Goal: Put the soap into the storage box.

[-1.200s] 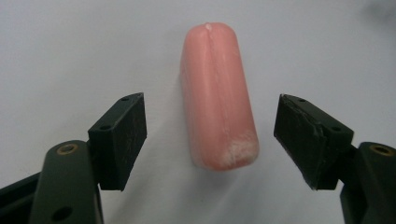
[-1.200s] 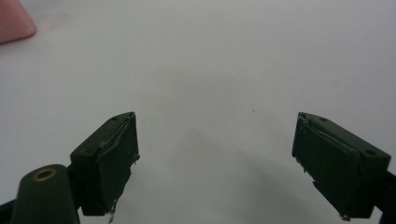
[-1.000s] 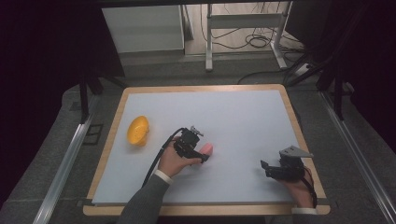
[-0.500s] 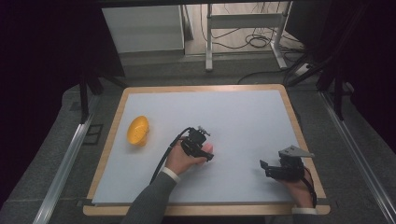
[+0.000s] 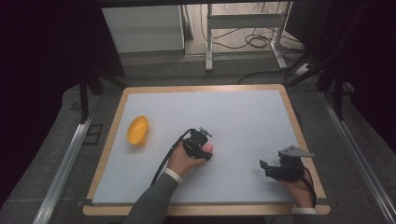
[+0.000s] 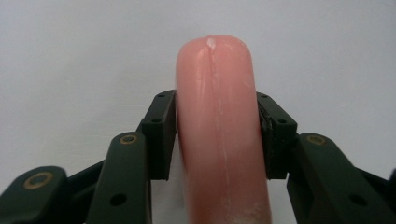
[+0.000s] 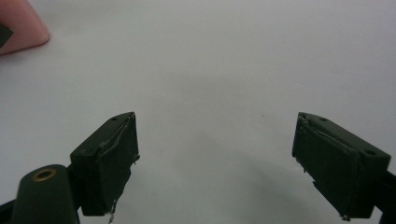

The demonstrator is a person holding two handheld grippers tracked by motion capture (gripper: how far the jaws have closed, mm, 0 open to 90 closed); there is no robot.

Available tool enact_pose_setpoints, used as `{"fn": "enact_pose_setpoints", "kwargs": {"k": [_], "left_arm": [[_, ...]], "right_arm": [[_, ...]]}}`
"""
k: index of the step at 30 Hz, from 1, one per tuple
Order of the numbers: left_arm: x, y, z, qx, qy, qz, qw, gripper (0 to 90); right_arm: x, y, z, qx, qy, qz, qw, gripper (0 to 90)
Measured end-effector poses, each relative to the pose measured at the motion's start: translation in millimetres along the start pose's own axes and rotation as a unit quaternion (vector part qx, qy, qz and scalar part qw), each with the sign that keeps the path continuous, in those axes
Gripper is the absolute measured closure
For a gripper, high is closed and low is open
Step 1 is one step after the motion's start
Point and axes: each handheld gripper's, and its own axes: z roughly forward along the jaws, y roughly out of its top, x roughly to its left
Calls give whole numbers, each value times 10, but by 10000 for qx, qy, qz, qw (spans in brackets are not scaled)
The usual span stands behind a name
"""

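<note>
A pink sausage-shaped piece (image 6: 217, 121) lies on the white table mat, and the pads (image 6: 161, 130) of my left gripper (image 6: 217, 128) press on both of its sides. The jaws have just been closing with this piece between them. In the high view the left gripper (image 5: 204, 150) sits near the mat's middle, with a bit of the pink piece (image 5: 208, 148) showing by the hand. My right gripper (image 5: 264, 167) rests at the front right, and in the right gripper view its (image 7: 215, 154) jaws stand wide apart over bare mat. The pink piece's end (image 7: 21, 25) shows at the top left there.
An orange rounded object (image 5: 138, 130) lies at the mat's left side. The white mat (image 5: 243, 112) has a wooden border. Beyond the table stand a cabinet (image 5: 144, 28) and a metal frame with cables (image 5: 243, 37) on the floor.
My left hand has shifted slightly right onto the pink piece, and the left jaws have closed on it. The right hand has stayed put.
</note>
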Motion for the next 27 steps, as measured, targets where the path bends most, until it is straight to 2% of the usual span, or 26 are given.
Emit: {"fn": "enact_pose_setpoints", "kwargs": {"k": [3, 12, 17, 27], "left_arm": [[7, 0, -12, -33, 24, -33, 10000, 597], [39, -11, -42, -26, -7, -31, 10000, 602], [88, -31, -168, -175, -168, -26, 9997, 602], [171, -83, -308, -347, -130, -73, 9993, 602]], "right_arm": [[-1, -3, 8, 23, -34, -20, 10000, 142], [7, -2, 15, 35, -49, -43, 10000, 141], [-19, -10, 5, 23, -73, -8, 10000, 142], [-27, -13, 2, 22, -110, 5, 9999, 142]]}}
